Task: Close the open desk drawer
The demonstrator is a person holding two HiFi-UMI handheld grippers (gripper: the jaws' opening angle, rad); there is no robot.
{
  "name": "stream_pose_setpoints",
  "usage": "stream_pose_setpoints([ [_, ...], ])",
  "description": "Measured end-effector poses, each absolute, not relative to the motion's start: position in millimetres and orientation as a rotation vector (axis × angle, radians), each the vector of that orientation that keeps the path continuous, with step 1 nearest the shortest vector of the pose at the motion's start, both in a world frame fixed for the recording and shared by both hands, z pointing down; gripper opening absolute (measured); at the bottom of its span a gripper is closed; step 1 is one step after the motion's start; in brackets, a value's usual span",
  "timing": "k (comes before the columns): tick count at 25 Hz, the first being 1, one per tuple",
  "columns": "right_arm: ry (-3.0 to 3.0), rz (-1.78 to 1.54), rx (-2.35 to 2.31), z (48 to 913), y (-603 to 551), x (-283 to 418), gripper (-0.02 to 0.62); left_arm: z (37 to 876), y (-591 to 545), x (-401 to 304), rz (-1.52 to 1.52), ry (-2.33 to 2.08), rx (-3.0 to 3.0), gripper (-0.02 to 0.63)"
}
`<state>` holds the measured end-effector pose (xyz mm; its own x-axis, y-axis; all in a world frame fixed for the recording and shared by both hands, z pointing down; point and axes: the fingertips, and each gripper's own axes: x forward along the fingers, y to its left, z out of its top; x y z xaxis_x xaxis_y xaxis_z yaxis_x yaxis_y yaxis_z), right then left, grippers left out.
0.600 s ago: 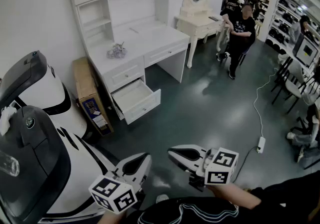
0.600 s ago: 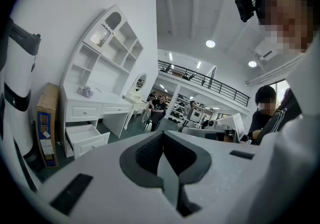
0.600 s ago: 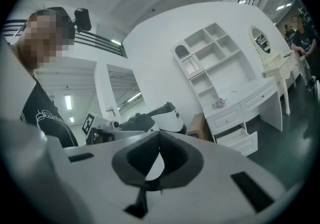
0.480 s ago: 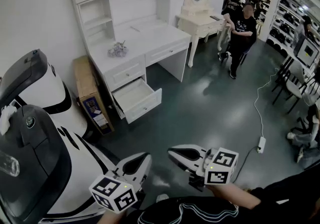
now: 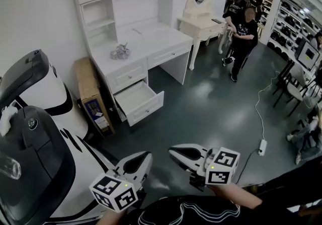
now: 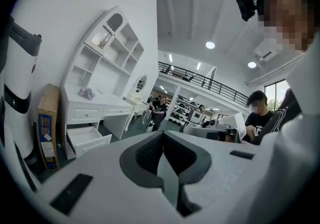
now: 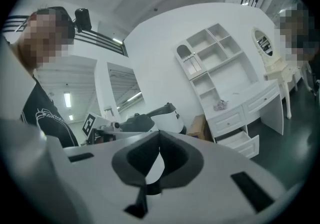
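The white desk (image 5: 151, 43) with a shelf hutch stands against the far wall. Its lower left drawer (image 5: 139, 101) is pulled out and looks empty. This open drawer (image 6: 88, 138) shows at the lower left of the left gripper view, and the same drawer (image 7: 244, 143) sits right of middle in the right gripper view. My left gripper (image 5: 143, 158) and right gripper (image 5: 174, 152) hover side by side low in the head view, well short of the desk. Both are shut with nothing held. The left gripper (image 6: 163, 140) and right gripper (image 7: 159, 140) show jaws pressed together.
A cardboard box (image 5: 91, 96) leans left of the desk. A big white and black machine (image 5: 35, 138) fills the near left. A vanity table with mirror (image 5: 202, 21) stands right of the desk, a person (image 5: 242, 32) beside it. A power strip (image 5: 262, 144) and cable lie on the floor.
The desk and drawer sit slightly lower and nearer in the head view. The person by the vanity has stepped a little. Both grippers stay shut in the same spots.
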<state>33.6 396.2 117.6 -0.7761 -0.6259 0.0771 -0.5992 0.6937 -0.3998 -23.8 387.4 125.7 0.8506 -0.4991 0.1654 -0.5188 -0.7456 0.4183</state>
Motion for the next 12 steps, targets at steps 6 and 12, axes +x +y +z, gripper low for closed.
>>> stream_pose_setpoints([
  [6, 2.843, -0.609, -1.031, 117, 395, 28, 0.006, 125, 384, -32, 0.044, -0.757, 2.577, 0.005],
  [12, 2.848, -0.609, -1.0, 123, 385, 23, 0.006, 134, 372, -37, 0.065, -0.8, 2.553, 0.005],
])
